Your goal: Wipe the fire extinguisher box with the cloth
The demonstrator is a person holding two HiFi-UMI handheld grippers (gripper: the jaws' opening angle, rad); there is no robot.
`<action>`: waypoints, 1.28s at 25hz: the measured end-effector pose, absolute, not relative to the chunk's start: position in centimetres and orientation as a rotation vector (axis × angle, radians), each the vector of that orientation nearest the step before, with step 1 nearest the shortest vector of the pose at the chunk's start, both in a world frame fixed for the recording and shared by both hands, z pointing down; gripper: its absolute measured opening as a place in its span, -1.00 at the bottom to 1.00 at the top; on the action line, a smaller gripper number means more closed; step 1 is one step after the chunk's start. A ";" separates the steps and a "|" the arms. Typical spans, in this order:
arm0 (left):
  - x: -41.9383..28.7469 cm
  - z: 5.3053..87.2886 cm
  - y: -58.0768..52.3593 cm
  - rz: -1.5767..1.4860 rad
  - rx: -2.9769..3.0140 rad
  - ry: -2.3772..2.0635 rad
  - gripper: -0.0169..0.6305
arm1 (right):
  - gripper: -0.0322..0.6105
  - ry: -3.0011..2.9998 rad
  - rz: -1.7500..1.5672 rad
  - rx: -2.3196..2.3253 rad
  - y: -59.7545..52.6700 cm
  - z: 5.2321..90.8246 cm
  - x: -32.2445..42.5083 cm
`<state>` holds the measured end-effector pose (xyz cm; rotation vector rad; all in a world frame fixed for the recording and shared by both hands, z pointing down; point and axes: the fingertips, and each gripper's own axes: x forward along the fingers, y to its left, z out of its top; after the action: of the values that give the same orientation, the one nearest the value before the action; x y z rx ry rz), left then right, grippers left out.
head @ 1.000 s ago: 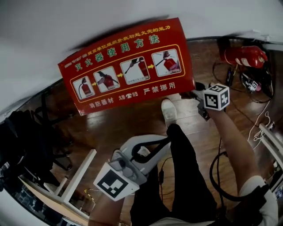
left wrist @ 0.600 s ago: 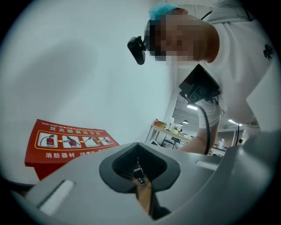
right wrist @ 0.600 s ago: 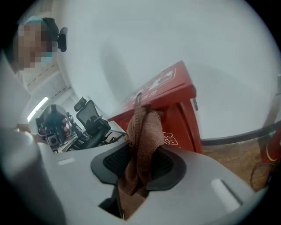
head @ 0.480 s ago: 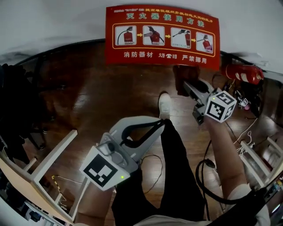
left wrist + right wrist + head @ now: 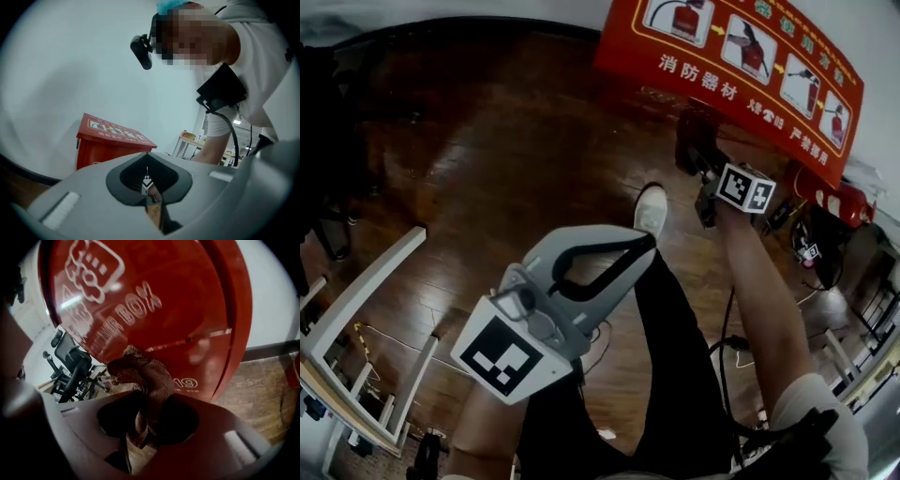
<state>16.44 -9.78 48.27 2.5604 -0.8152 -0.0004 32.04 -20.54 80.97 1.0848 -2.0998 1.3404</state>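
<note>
The red fire extinguisher box (image 5: 741,56) stands against the white wall at the upper right of the head view, its lid printed with instruction pictures. My right gripper (image 5: 698,164) reaches out to the box's front and is shut on a dark brown cloth (image 5: 691,141). In the right gripper view the cloth (image 5: 140,373) bunches up out of the right gripper (image 5: 140,425), close against the red front panel (image 5: 154,305). My left gripper (image 5: 647,247) hangs low over the person's leg, shut on nothing. In the left gripper view the left gripper (image 5: 147,182) points toward the box (image 5: 110,140).
A red fire extinguisher (image 5: 839,199) lies on the wooden floor right of the box, among black cables (image 5: 811,253). A white frame (image 5: 361,305) stands at the left. The person's white shoe (image 5: 651,211) is near the box. An office chair (image 5: 70,369) shows behind.
The head view has swung, so the box now sits at the upper right. My right gripper has carried the cloth closer to the box's front. The left gripper has barely moved.
</note>
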 end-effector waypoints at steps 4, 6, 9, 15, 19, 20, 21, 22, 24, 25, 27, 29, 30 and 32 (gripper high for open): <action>15.1 50.1 -9.7 -0.041 2.525 -0.879 -0.95 | -0.53 -1.953 1.355 1.017 -19.8 86.7 32.0; 15.3 50.5 -9.7 -0.056 2.499 -0.914 -0.95 | -0.53 -1.923 1.338 0.985 -19.7 87.3 32.9; 15.9 49.9 -9.3 -0.056 2.476 -0.949 -0.95 | -0.53 -1.983 1.303 0.939 -19.4 83.4 33.2; 13.3 46.5 -7.7 -0.054 2.497 -0.930 -0.95 | -0.53 -2.198 1.251 0.947 -18.3 67.1 27.9; 13.1 43.8 -7.7 -0.082 2.514 -0.931 -0.94 | -0.53 -2.390 1.237 0.955 -19.6 57.9 25.2; 13.0 43.5 -7.7 -0.082 2.521 -0.927 -0.95 | -0.53 -2.420 1.240 0.962 -20.0 57.2 24.7; 12.8 43.4 -7.7 -0.081 2.527 -0.926 -0.94 | -0.53 -2.437 1.247 0.970 -20.4 57.2 24.2; 12.5 43.4 -7.7 -0.083 2.529 -0.931 -0.95 | -0.53 -2.436 1.260 0.981 -20.8 58.0 23.9; 11.8 43.9 -7.6 -0.091 2.524 -0.947 -0.95 | -0.53 -2.399 1.289 1.013 -21.6 60.9 23.6; 11.5 44.3 -7.5 -0.095 2.515 -0.957 -0.95 | -0.53 -2.372 1.290 1.038 -22.0 62.6 23.6; 10.9 45.4 -7.0 -0.104 2.486 -0.978 -0.95 | -0.53 -2.312 1.266 1.079 -22.6 66.2 23.8; 10.3 46.6 -6.7 -0.110 2.466 -0.996 -0.94 | -0.53 -2.277 1.258 1.087 -23.1 69.7 23.5; 10.0 47.3 -6.6 -0.111 2.456 -1.005 -0.95 | -0.53 -2.260 1.259 1.087 -23.4 71.4 23.2; 9.3 48.5 -6.4 -0.122 2.430 -1.030 -0.95 | -0.53 -2.210 1.281 1.095 -23.7 75.0 22.5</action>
<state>9.34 -6.44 48.48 2.4305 -1.0298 -0.1218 22.49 -23.74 74.98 1.0951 -2.2099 1.2807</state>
